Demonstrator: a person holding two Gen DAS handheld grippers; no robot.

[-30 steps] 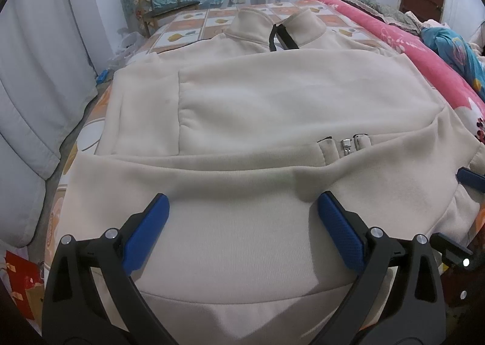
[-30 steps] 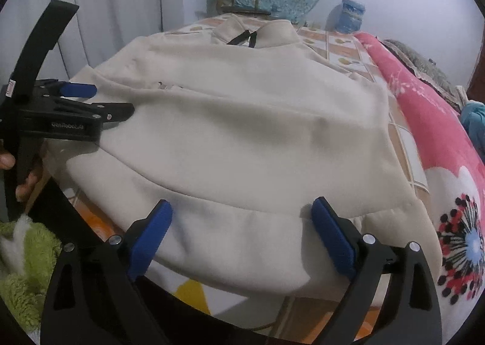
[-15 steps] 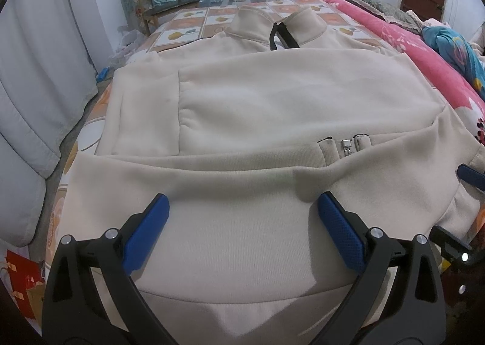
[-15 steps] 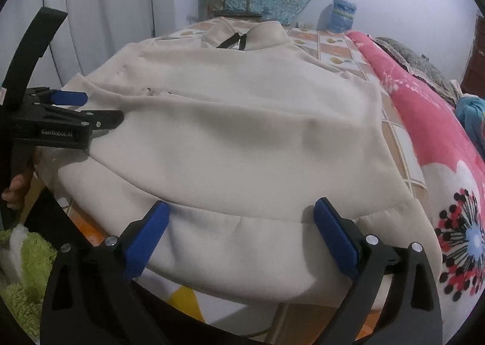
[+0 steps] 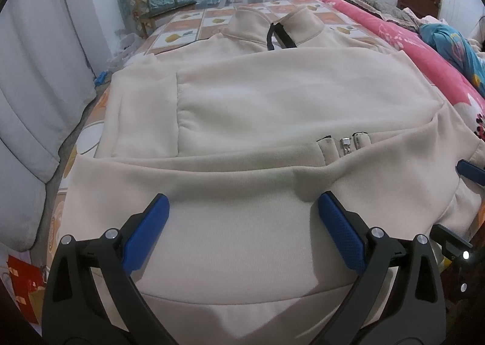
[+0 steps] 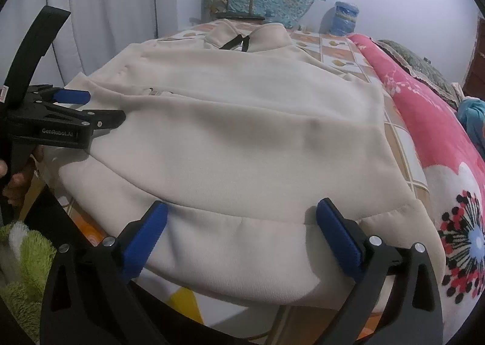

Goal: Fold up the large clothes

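Garment: cream zip jacket (image 5: 272, 108) spread flat on the bed (image 5: 188, 21), collar (image 5: 272, 27) toward the far edge, hem at the near edge, sleeves already folded across the body.
Left claw: left claw (image 5: 242, 223) released, fingers (image 5: 145, 230) spread wide over the hem band near the left near corner, gripping nothing.
Right claw: right claw (image 6: 241, 227) likewise released, fingers (image 6: 339, 236) parted over the hem band (image 6: 242, 254) by the right near corner, no cloth pinched.
Zip end: metal zip end (image 5: 345, 145) peeking from the folded layer, right of centre.
Step in hand, judged: taking the hem at 2 points for a fold toward the collar.
Doing it well: lower both claws to the near edge, slide 1 finger under all layers, pinch hem and sleeve layers together.
Spacing: keep the 2 grips well apart and level, so the fold line runs straight.
Risk: catching only the top layer, leaving the lower layer behind on the bed; zip end snagging.
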